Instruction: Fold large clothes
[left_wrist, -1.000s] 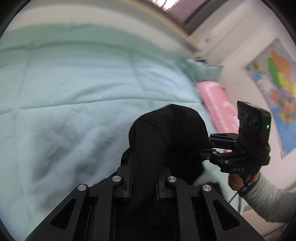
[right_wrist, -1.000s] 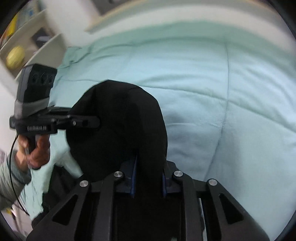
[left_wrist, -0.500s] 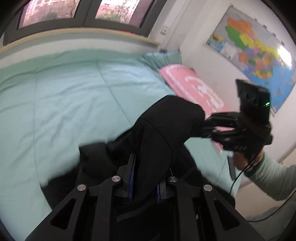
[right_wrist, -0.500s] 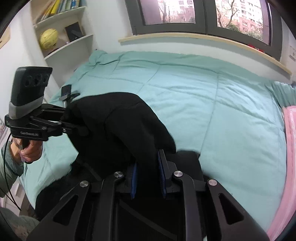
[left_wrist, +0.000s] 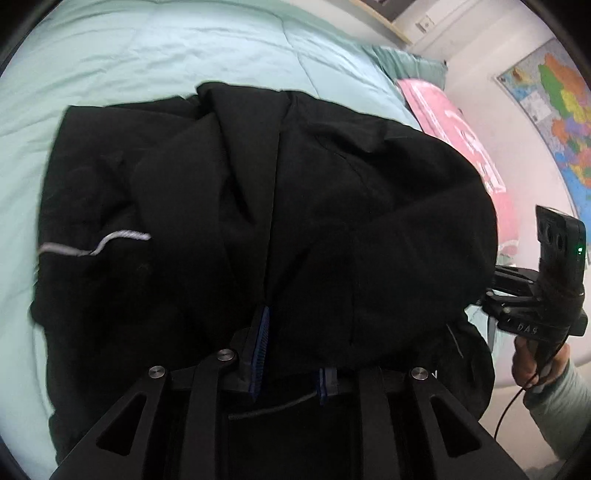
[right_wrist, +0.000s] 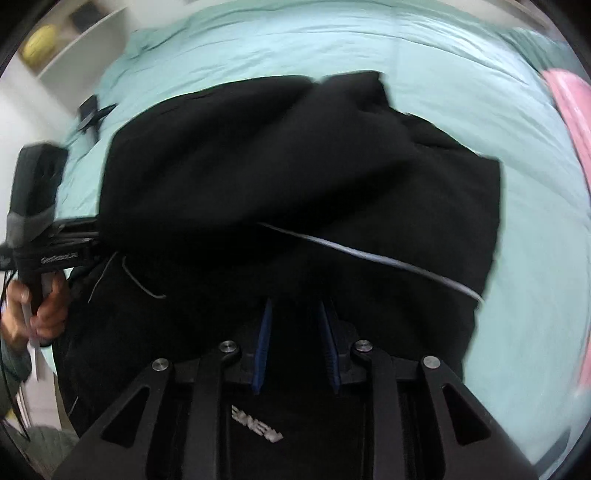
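Note:
A large black garment (left_wrist: 332, 184) lies in a rumpled, doubled-over heap on the mint green quilt (left_wrist: 147, 44), with a white drawstring (left_wrist: 110, 240) showing. My left gripper (left_wrist: 291, 332) still has a fold of the garment between its blue pads while its jaws are opening. In the right wrist view the garment (right_wrist: 258, 166) drapes over my right gripper (right_wrist: 295, 306). Its jaws are opening too, and the cloth sits loosely between the parted pads. Each gripper shows in the other's view at the garment's side edge: the right gripper (left_wrist: 487, 299) and the left gripper (right_wrist: 92, 236).
A pink pillow (left_wrist: 461, 122) lies at the head of the bed under a wall map (left_wrist: 561, 92). A white shelf holds a yellow ball (right_wrist: 37, 48). A small black object (right_wrist: 90, 110) rests on the quilt (right_wrist: 332, 44). A hand (right_wrist: 33, 317) holds each gripper.
Both grippers have swung down and across the bed with the garment. It hung raised between them before and now lies spread on the quilt. The pads stand a little wider apart.

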